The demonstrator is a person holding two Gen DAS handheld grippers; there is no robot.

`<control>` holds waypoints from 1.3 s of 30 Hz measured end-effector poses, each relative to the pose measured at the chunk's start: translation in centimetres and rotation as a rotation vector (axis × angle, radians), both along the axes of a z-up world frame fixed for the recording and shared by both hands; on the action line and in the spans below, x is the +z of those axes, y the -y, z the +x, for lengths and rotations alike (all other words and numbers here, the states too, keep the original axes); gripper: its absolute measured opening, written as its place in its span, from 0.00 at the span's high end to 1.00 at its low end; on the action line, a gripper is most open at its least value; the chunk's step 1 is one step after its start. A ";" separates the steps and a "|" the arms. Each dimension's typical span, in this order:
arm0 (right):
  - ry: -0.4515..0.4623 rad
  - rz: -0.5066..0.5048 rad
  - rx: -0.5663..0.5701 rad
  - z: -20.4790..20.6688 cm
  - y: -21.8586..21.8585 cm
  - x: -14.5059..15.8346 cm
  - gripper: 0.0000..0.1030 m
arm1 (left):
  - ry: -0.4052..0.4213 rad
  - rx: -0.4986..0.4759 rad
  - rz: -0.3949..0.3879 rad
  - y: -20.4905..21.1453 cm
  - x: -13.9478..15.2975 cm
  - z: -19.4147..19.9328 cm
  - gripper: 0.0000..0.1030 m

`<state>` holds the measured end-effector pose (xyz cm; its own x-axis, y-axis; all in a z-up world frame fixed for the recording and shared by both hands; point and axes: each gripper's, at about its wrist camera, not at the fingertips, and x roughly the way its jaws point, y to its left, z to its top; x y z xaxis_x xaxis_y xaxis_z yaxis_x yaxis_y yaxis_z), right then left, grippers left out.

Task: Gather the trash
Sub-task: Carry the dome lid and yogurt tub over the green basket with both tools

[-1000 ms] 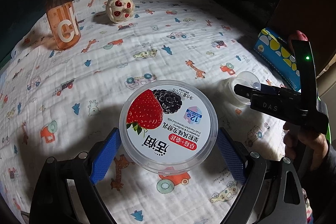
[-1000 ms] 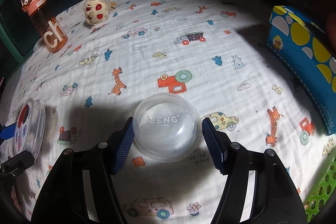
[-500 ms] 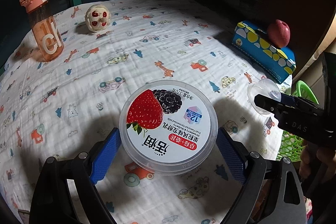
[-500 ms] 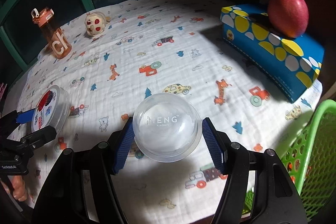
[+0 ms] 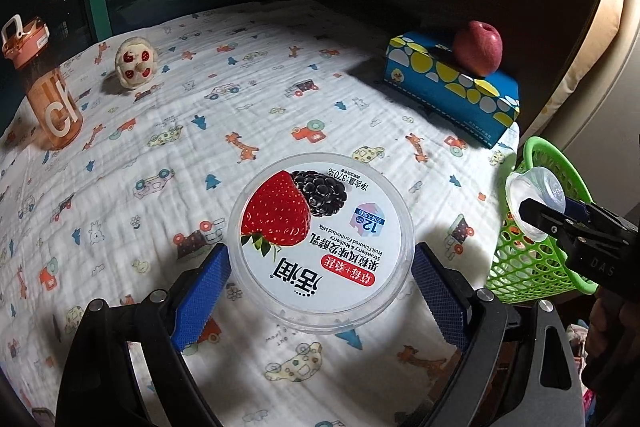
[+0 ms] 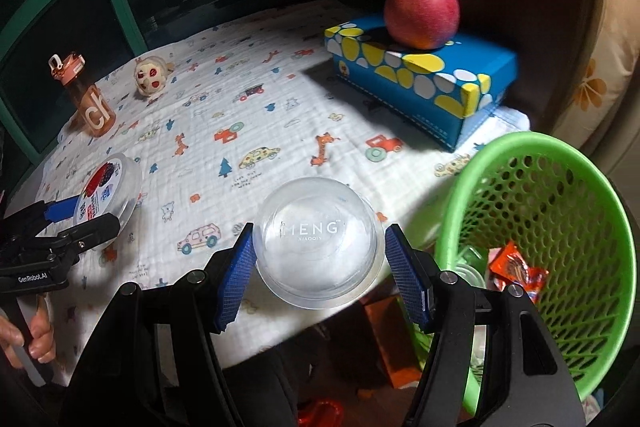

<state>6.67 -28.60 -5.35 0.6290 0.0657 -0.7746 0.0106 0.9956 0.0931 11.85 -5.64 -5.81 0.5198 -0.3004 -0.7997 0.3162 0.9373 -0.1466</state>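
Observation:
My left gripper (image 5: 320,291) is shut on a round clear yogurt tub (image 5: 320,239) with a strawberry and mulberry label, held above the printed cloth. The same tub (image 6: 106,187) shows at the left of the right wrist view, between the left gripper's blue pads. My right gripper (image 6: 320,271) is shut on a clear plastic dome cup (image 6: 318,241), which hangs over the table's edge, just left of the green mesh basket (image 6: 536,155). In the left wrist view that cup (image 5: 536,195) sits in front of the basket (image 5: 520,267).
The basket holds an orange wrapper (image 6: 516,269) and other litter. A blue dotted box (image 6: 420,83) carries a red apple (image 6: 422,13) at the back right. An orange bottle (image 6: 86,99) and a small round toy (image 6: 151,77) stand far left. A hand (image 6: 28,339) grips the left handle.
Both grippers have carried their loads rightward across the cloth. The basket, box and apple have come into view, and the dome cup now hangs at the table's edge beside the basket.

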 end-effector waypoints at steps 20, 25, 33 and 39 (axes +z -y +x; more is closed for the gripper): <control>-0.013 -0.023 -0.219 -5.7 10.0 -0.1 0.38 | 0.017 -0.150 0.005 8.0 1.5 -1.4 0.15; -0.026 -0.034 -0.254 -6.5 11.7 -0.6 0.37 | 0.019 -0.177 0.008 9.4 1.7 -1.5 0.15; -0.033 -0.046 -0.296 -7.2 13.8 -1.0 0.37 | 0.024 -0.211 0.015 11.3 2.0 -1.8 0.15; -0.037 -0.049 -0.317 -7.4 14.8 -1.2 0.37 | 0.033 -0.235 0.017 12.5 2.3 -2.0 0.15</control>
<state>-0.76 -43.43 -6.59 0.5834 -0.1668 -0.7949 0.3232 0.9455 0.0388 9.83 -18.10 -3.46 0.4628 -0.4029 -0.7896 0.5303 0.8396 -0.1176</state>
